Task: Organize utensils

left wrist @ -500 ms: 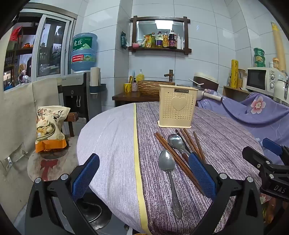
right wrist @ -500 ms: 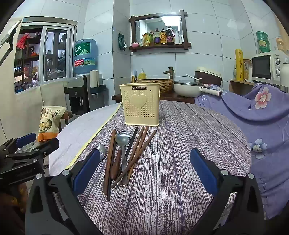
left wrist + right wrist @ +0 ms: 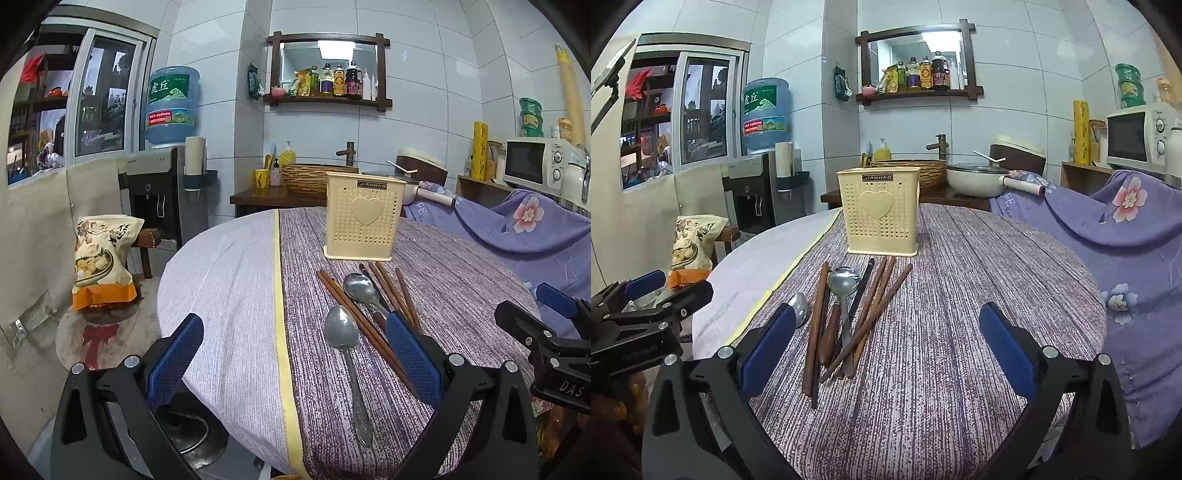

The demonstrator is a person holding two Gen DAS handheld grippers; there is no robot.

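Nothing is sorted yet, as far as I can judge. My left claw (image 3: 293, 360) gapes wide and empty at the bottom of its frame, and my right claw (image 3: 886, 349) is just as wide and bare. The cream holder (image 3: 880, 210) stands upright at the middle of the table (image 3: 979, 277), and I see nothing poking from its top. Just below it lie the brown chopsticks (image 3: 875, 314) in a loose heap with one spoon (image 3: 843, 286) among them; a second spoon (image 3: 345, 354) lies apart, lower centre of the left view. Every piece remains to be lifted in.
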